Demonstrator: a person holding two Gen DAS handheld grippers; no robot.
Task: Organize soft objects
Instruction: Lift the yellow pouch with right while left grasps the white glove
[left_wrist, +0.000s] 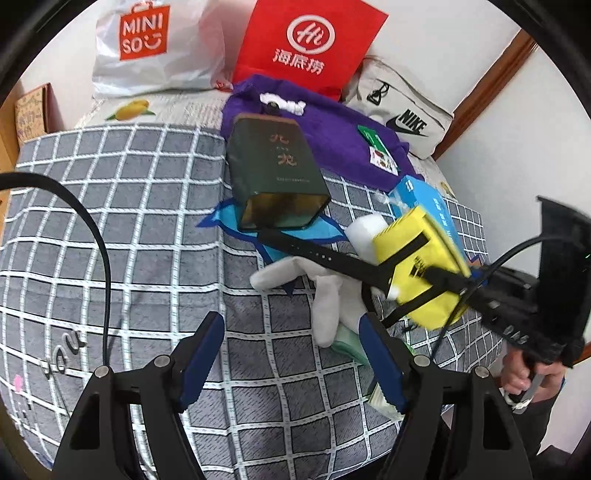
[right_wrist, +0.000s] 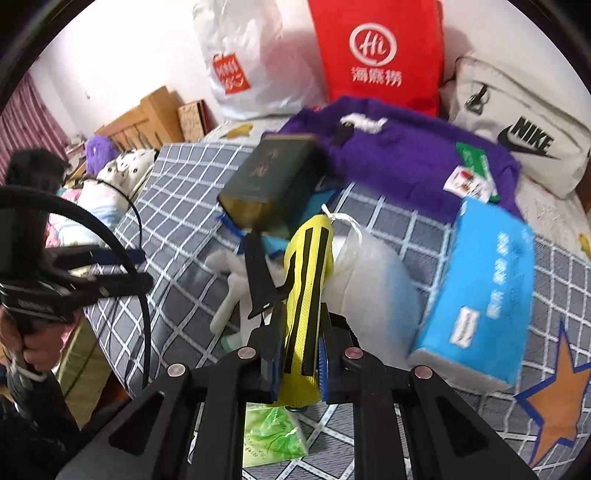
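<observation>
Bedspread (right_wrist: 184, 206) behind blurred yellow pouch (right_wrist: 306, 295)

Box (left_wrist: 277, 177) lying on blanket (left_wrist: 129, 229), sweater (left_wrist: 332, 136) behind it; three bags (left_wrist: 310, 44) standing at back; glove (left_wrist: 321, 295) lying before box, tissue pack (right_wrist: 484, 291) sitting right.

left tool (left_wrist: 291, 354): black frame | blue pads | silver screws | black cable

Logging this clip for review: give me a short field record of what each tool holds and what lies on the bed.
surface: checked grey blanket
right tool: shut on yellow pouch, black strap hanging
left tool: open, empty
below: white glove, green box, blue tissue pack
behind: purple plush, red bag
</observation>
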